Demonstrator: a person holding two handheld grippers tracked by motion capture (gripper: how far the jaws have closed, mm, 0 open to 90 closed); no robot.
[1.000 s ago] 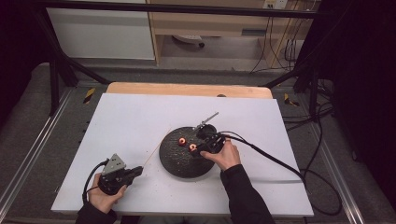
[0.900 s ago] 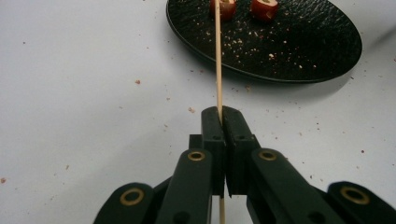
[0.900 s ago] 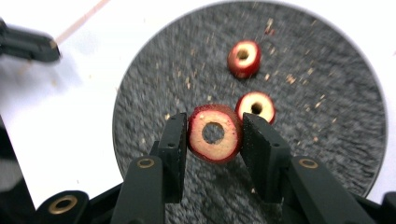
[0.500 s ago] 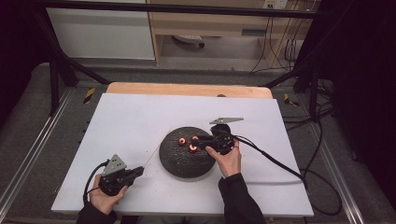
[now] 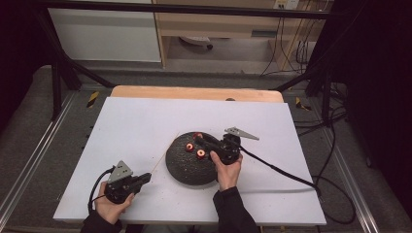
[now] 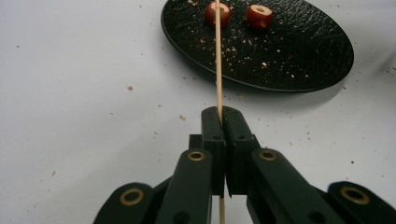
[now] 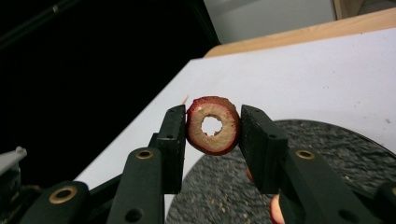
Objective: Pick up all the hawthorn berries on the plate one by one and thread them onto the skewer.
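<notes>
White table [image 5: 145, 121]; skewer [image 6: 217, 60] points lengthwise from left claw [image 6: 223, 116] toward plate [image 6: 299, 51].

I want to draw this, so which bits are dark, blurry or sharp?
High view: the room around the white table is nearly black, and the picture is soft. Left gripper view: the skewer and plate are sharp, with a soft shadow under the plate's rim. Right gripper view: the red ring slice is sharp and brightly lit, with a dark background to the left.
</notes>
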